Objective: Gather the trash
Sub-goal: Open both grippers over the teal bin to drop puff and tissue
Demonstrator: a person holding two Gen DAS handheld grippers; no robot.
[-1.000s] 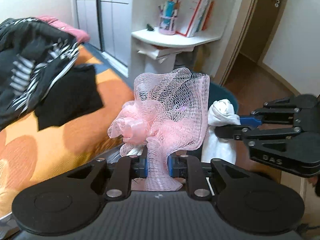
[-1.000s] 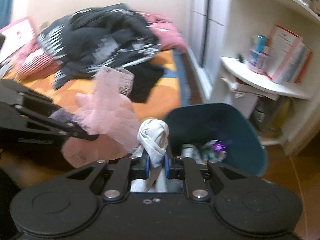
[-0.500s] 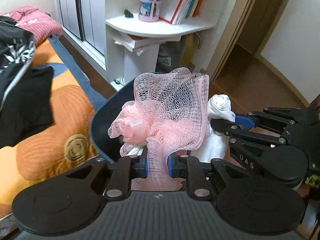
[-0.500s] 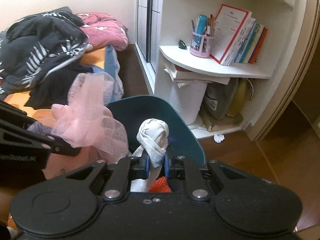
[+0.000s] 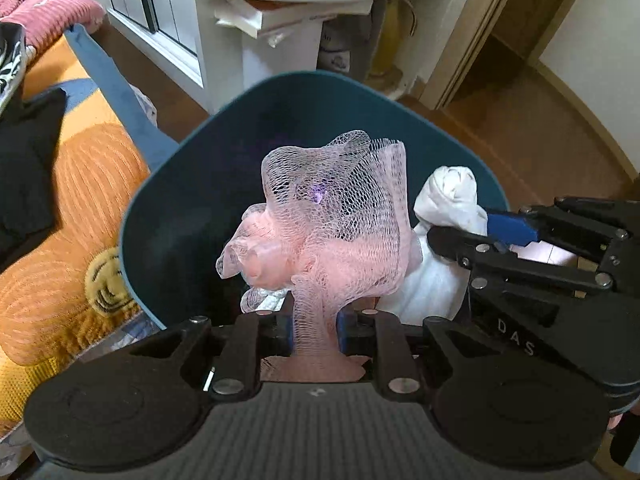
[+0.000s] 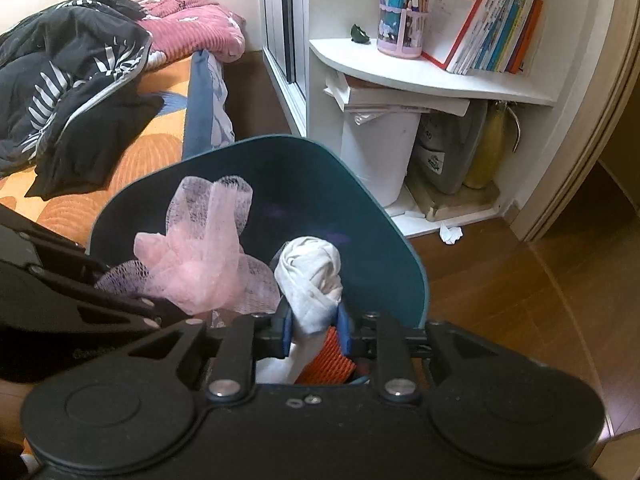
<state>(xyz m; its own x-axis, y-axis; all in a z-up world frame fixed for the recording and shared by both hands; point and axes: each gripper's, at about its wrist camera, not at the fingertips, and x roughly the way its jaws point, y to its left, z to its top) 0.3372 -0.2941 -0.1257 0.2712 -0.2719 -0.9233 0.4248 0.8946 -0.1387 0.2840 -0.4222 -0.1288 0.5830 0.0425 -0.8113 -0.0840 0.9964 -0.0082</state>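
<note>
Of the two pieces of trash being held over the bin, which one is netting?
The pink mesh in the left gripper: see-through netting. The right gripper holds a solid white cloth. Both hang over the teal bin.

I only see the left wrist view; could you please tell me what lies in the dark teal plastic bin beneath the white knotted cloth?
Observer: An orange ribbed item lies in the dark teal plastic bin, below the white knotted cloth.
Operator: Thanks. Is the right gripper shut on that cloth?
Observer: Yes, the right gripper pinches its lower end between blue pads.
Operator: Any trash on the floor?
Observer: A crumpled white paper scrap lies on the wooden floor beside the white shelf unit.
</note>
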